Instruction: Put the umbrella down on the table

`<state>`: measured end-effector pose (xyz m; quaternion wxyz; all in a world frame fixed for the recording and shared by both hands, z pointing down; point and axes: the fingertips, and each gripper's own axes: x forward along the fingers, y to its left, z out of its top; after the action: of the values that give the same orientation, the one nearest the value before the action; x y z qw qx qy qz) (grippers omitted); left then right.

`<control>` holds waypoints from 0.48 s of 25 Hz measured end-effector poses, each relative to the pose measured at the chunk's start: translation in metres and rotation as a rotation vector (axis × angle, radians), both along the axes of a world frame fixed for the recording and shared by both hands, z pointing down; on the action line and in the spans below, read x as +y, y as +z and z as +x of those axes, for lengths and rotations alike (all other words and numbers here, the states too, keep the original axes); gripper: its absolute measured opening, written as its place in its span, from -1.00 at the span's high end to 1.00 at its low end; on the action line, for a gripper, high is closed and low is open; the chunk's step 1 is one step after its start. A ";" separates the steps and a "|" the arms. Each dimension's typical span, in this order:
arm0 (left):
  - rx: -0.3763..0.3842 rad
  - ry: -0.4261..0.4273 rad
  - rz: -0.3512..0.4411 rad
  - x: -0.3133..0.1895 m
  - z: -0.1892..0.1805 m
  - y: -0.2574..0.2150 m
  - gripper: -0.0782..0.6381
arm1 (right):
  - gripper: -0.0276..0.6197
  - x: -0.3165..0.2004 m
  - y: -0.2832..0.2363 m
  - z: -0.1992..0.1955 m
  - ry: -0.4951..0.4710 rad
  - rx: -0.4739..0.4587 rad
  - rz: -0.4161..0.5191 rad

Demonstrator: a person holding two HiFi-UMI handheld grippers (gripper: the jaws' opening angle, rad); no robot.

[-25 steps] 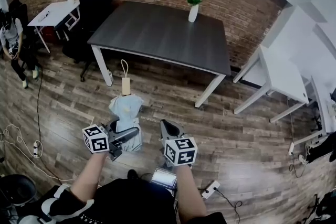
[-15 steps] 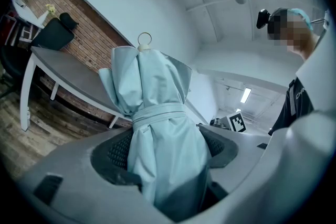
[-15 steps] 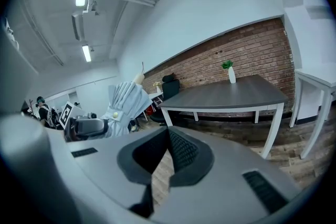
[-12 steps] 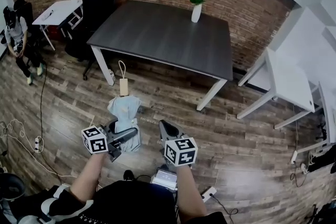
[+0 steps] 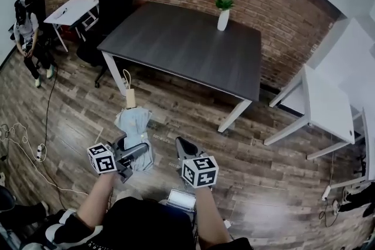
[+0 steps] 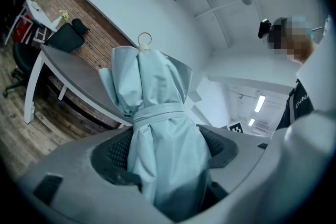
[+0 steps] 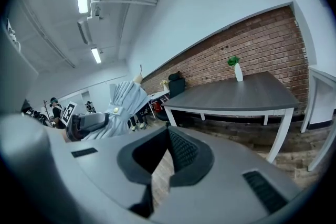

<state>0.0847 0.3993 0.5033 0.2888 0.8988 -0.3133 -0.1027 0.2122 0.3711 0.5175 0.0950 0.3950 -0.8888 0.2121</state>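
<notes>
Head view: closing on the dark tabletop [image 5: 181, 44], now sitting larger and nearer ahead of both grippers than a second ago, yet well apart from them. Carrying the folded pale-blue umbrella [image 5: 133, 129] in the left gripper [image 5: 136, 152], pinching it round the bunched canopy, with the wooden handle [image 5: 130, 98] pointing forward beyond the jaws. Bringing along the right gripper [image 5: 184, 146] just to the right of the other one. Judging from this: approaching, not yet placing, and needing more ground covered before lowering the umbrella

Left gripper view: clamping the umbrella [image 6: 157, 128] between widely spread pads just behind its wrap strap [image 6: 157, 112], with fabric filling the gap; aiming it at the tabletop [image 6: 79, 78] ahead and to the left

Right gripper view: holding the jaws pressed together at the tips, with nothing caught, only floor planks showing behind them; catching the umbrella [image 7: 118, 105] off to the left and the tabletop [image 7: 247, 92] ahead to the right

Writing: finding no brand or label on the umbrella; making out only white letters on a dark top [image 6: 300, 105] behind the left gripper, starting "CH", the rest too small to read
</notes>
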 end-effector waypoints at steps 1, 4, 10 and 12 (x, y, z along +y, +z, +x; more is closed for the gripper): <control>0.012 -0.011 -0.006 -0.001 0.004 -0.001 -0.15 | 0.89 -0.002 0.002 0.004 -0.006 0.001 -0.004; 0.031 -0.032 -0.032 -0.003 0.013 -0.003 -0.15 | 0.89 -0.007 0.006 0.012 -0.012 -0.004 -0.013; 0.020 -0.038 -0.046 -0.020 0.007 0.009 -0.15 | 0.89 -0.023 0.017 0.010 -0.014 -0.009 -0.032; 0.010 -0.031 -0.045 -0.032 0.004 0.013 -0.15 | 0.89 -0.034 0.021 0.011 -0.003 -0.007 -0.038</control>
<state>0.0892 0.3673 0.5166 0.3090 0.8866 -0.3280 -0.1048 0.2229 0.3369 0.5388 0.0998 0.3910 -0.8856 0.2301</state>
